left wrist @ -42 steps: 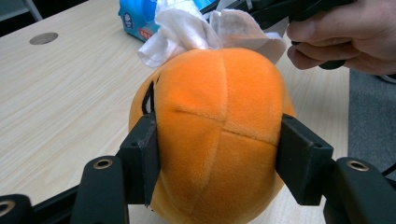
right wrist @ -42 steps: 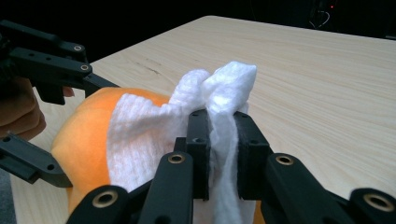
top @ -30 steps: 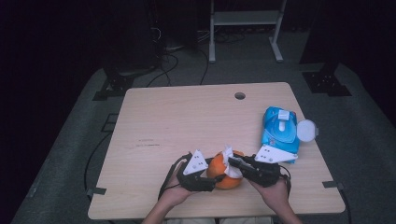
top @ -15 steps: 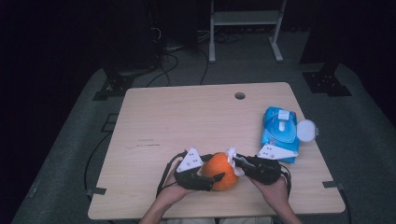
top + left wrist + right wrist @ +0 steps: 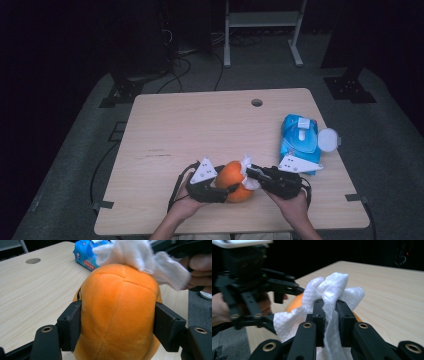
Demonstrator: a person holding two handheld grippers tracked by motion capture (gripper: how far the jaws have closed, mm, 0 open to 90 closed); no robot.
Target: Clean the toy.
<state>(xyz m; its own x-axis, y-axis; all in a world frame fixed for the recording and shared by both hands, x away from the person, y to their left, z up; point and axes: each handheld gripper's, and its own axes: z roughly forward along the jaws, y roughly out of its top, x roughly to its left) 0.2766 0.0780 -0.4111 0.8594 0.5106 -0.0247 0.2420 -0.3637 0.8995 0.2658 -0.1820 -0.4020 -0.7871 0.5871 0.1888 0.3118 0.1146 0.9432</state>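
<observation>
**A:** Start at the jaws. What has the right gripper got?

**B:** Its jaws are pinched hard together on a white wipe, which bunches up above the tips and trails down between them. In the high view the wad sits at the tip of the right gripper, against the upper right shoulder of the orange plush ball.

**A:** And the left gripper?

**B:** The left gripper has one pad on each flank of the ball, pressing into the plush. Its jaws have just been closing in on the ball, so it is clamped, not merely cradled.

**A:** Which way does the wipe lie from that grip?

**B:** In the left gripper view, at about one o'clock: the wipe lies on the crown of the ball, touching it. The ball is roundish, seams running over the top, so no real long axis to mind.

**A:** Where is all this on the table?

**B:** Near the front edge, roughly six o'clock from the table's middle. The blue wipe pack lies at about two o'clock from the ball, just beyond the right hand.

**A:** Poses?

**B:** Both forearms come in from the near edge, grippers level and turned inward, tips facing. I'd judge the next stroke is the right hand's: rubbing the wipe across the crown while the left holds firm.
</observation>
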